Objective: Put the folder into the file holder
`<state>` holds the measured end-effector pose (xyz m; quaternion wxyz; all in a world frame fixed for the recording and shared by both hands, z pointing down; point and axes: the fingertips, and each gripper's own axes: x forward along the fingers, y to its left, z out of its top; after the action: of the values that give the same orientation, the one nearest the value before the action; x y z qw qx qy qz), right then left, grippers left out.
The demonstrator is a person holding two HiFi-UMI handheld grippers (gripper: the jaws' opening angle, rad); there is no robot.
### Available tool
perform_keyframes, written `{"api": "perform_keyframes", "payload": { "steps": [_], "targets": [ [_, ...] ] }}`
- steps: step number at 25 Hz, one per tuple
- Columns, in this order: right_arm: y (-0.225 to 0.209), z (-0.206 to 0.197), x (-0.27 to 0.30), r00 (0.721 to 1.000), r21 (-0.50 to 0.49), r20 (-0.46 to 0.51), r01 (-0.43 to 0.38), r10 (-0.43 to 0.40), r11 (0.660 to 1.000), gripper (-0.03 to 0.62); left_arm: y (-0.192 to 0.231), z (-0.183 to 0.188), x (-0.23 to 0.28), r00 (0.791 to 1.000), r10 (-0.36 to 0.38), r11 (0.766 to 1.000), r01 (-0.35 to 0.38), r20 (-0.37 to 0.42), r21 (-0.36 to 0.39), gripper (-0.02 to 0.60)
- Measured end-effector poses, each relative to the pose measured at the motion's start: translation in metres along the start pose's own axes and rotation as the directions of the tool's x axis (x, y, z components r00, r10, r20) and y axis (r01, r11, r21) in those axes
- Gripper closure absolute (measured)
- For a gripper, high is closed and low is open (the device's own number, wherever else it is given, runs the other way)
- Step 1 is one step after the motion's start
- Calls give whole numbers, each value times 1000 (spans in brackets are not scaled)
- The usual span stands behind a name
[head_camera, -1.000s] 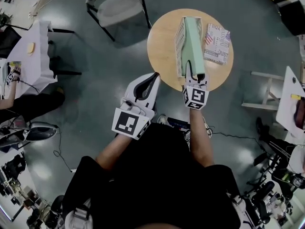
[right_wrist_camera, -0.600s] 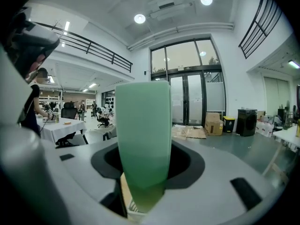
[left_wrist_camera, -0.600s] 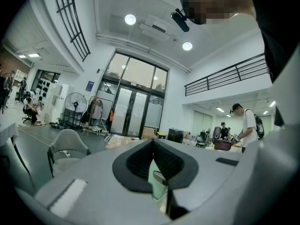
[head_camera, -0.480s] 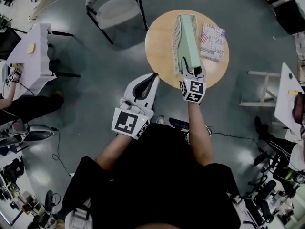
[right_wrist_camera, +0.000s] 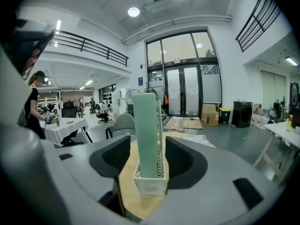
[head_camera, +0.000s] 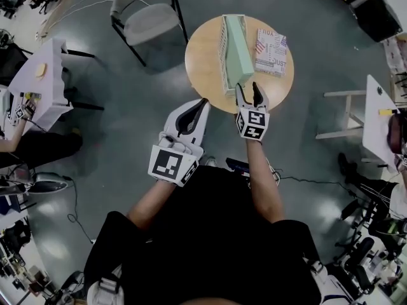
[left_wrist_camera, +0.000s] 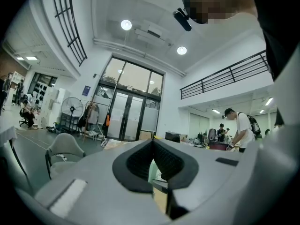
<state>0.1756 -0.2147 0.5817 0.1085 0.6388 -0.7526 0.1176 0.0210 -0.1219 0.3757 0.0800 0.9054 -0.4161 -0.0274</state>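
Note:
A pale green folder stands upright in a white file holder on the round wooden table. My right gripper is at the holder's near end, its jaws opening wide. In the right gripper view the folder and the holder rise between the two dark pads without touching either, just ahead of my right gripper. My left gripper hangs off the table's near-left edge, shut and empty. Its closed jaws fill the left gripper view, where the left gripper shows only a sliver of table behind.
A printed booklet lies flat on the table right of the holder. A grey chair stands on the floor at the far left. White tables and cables line the room's edges. A person works at a desk far off.
The right gripper's jaws have spread apart and let go of the folder, which now stands in the holder. That gripper drew back slightly toward me. The left gripper has stayed put.

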Motion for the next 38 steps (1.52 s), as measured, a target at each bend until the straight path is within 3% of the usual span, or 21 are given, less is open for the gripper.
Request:
{"api": "perform_keyframes", "payload": {
  "steps": [16, 23, 38],
  "targets": [
    [9, -12, -127, 994, 97, -66, -85, 91, 992, 367, -78, -3, -62, 997, 72, 997, -73, 11, 35, 577],
    [2, -3, -171, 996, 111, -28, -79, 83, 991, 378, -94, -1, -67, 998, 69, 996, -70, 9, 63, 577],
    [26, 54, -223, 998, 138, 10, -67, 66, 988, 408, -68, 7, -70, 1000, 23, 998, -23, 8, 59, 577]
  ]
}}
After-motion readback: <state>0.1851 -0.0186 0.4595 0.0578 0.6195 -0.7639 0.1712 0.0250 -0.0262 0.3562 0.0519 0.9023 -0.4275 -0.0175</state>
